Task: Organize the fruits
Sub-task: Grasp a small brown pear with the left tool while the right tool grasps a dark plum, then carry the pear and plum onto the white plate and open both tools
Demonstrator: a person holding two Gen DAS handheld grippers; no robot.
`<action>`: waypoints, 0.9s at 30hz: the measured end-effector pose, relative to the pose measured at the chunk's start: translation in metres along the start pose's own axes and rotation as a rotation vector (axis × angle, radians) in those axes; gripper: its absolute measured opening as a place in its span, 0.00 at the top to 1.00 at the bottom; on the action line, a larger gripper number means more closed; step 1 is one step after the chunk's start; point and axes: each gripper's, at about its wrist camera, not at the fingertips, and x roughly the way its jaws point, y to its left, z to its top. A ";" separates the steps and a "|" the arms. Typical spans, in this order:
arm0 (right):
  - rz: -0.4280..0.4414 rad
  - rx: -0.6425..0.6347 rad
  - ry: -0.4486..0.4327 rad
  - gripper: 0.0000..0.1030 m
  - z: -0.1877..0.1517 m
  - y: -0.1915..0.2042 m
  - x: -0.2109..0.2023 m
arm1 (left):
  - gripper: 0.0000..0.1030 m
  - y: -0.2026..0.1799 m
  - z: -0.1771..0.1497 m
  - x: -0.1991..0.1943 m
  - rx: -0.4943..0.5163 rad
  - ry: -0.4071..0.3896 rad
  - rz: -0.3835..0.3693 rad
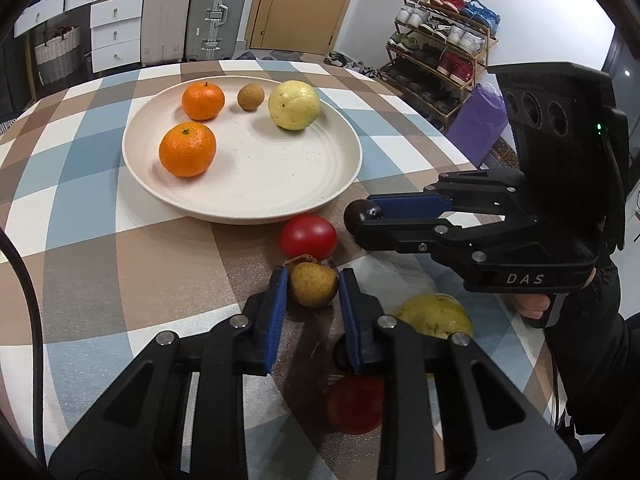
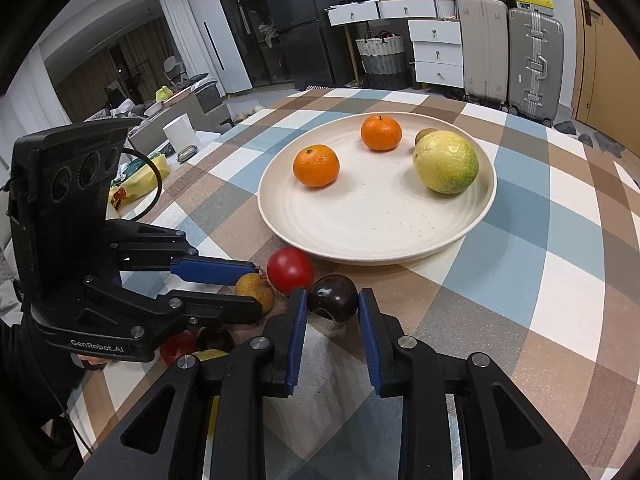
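My left gripper (image 1: 312, 278) is shut on a small yellow-brown fruit (image 1: 314, 286) that rests on the checked tablecloth, near the cream plate (image 1: 240, 216). In the right wrist view my right gripper (image 2: 333, 300) is shut on a dark purple fruit (image 2: 332, 296), also low over the cloth. A red tomato (image 1: 308, 236) lies between the two held fruits and the plate rim. On the plate lie two oranges (image 1: 187, 150), a small brown fruit (image 1: 251, 97) and a large yellow-green fruit (image 1: 294, 105).
Close to me a yellow fruit (image 1: 434, 316) and a red fruit (image 1: 354, 404) lie on the cloth, partly under the left fingers. A shoe rack (image 1: 440, 48) stands beyond the table's right edge, suitcases (image 1: 216, 12) and drawers behind it.
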 end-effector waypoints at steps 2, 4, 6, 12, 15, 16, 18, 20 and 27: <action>0.001 0.000 0.000 0.74 0.000 0.000 0.000 | 0.77 0.001 0.001 -0.003 -0.007 -0.014 0.008; 0.000 -0.001 -0.003 0.74 0.000 0.000 0.000 | 0.77 0.004 0.002 -0.006 -0.017 -0.029 0.019; 0.003 -0.002 -0.009 0.74 -0.001 0.000 -0.001 | 0.77 0.008 0.003 -0.009 -0.025 -0.036 0.025; 0.030 -0.008 -0.043 0.74 0.000 0.003 -0.008 | 0.77 0.013 0.004 -0.019 -0.038 -0.071 0.040; 0.052 -0.009 -0.071 0.74 0.001 0.005 -0.012 | 0.77 0.014 0.004 -0.025 -0.039 -0.097 0.052; 0.060 -0.009 -0.078 0.74 0.002 0.006 -0.013 | 0.77 0.014 0.005 -0.028 -0.040 -0.109 0.060; 0.071 -0.003 -0.082 0.74 0.002 0.006 -0.014 | 0.77 0.014 0.004 -0.031 -0.042 -0.122 0.069; 0.071 0.001 -0.086 0.74 0.003 0.006 -0.014 | 0.77 0.014 0.004 -0.035 -0.042 -0.138 0.083; 0.080 0.047 -0.153 0.74 0.006 0.000 -0.024 | 0.77 0.014 0.004 -0.045 -0.044 -0.193 0.129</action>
